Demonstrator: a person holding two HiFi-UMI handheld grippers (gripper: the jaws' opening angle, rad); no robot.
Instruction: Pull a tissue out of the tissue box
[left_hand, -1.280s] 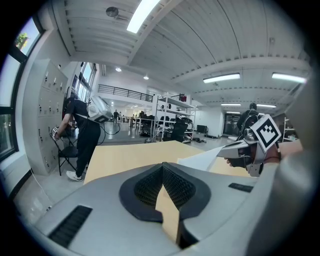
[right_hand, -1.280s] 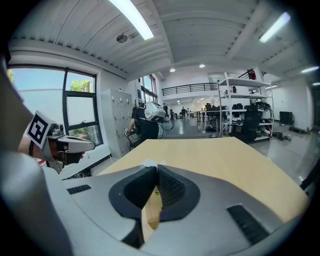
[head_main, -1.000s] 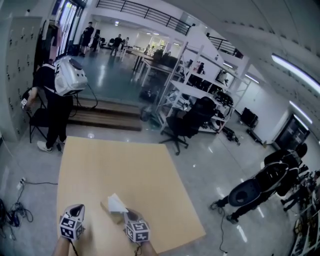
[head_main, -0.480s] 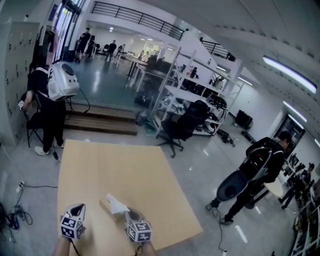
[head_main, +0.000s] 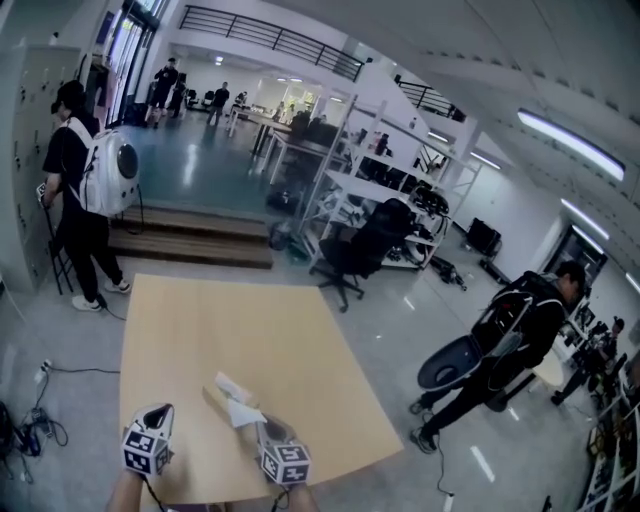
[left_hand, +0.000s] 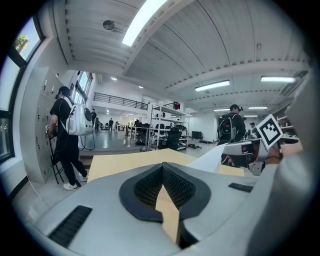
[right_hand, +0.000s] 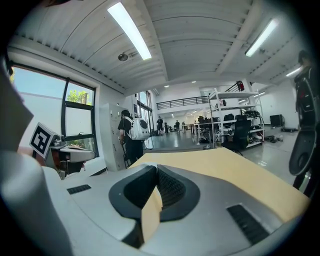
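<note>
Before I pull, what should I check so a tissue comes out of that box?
1. Tissue sticking out: ok, the tissue pokes up from the tissue box.
2. Right gripper fingers ready to grab: not ok, they are shut and its own view shows nothing between them.
3. Tissue already caught: cannot tell; it leans close to that gripper's tip.
4. Left gripper steadying the box: not ok, it is shut, empty and apart from the box, on its left.
5. Box resting on the table: ok.
</note>
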